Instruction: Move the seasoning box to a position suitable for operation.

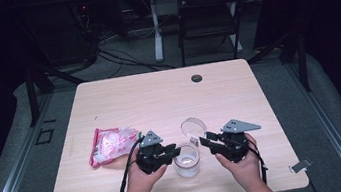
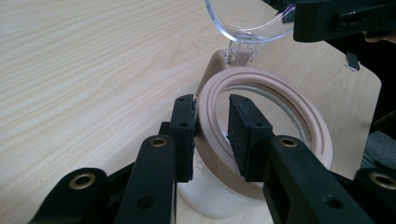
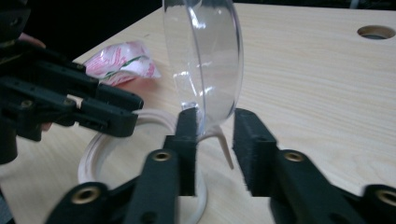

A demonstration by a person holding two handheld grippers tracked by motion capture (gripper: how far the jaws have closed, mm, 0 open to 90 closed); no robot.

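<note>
Your left gripper point(image 2: 211, 135) clamped on the jar's point(image 1: 187, 162) beige ring rim point(image 2: 261, 93); right gripper point(image 3: 215, 154) spread around its clear round hinged lid point(image 3: 205, 60).

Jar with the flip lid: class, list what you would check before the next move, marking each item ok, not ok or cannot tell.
1. Jar upright on the table: ok.
2. Lid swung open and standing above the rim: ok.
3. Left tongs astride the jar's rim, one pad outside, one inside: ok.
4. Left tongs pinching the rim firmly: cannot tell.
5. Right tongs gripping the lid: not ok; the lid's edge sits between the pads, but one pad stands apart from it.
6. Pink packet torn open for use: cannot tell.
</note>
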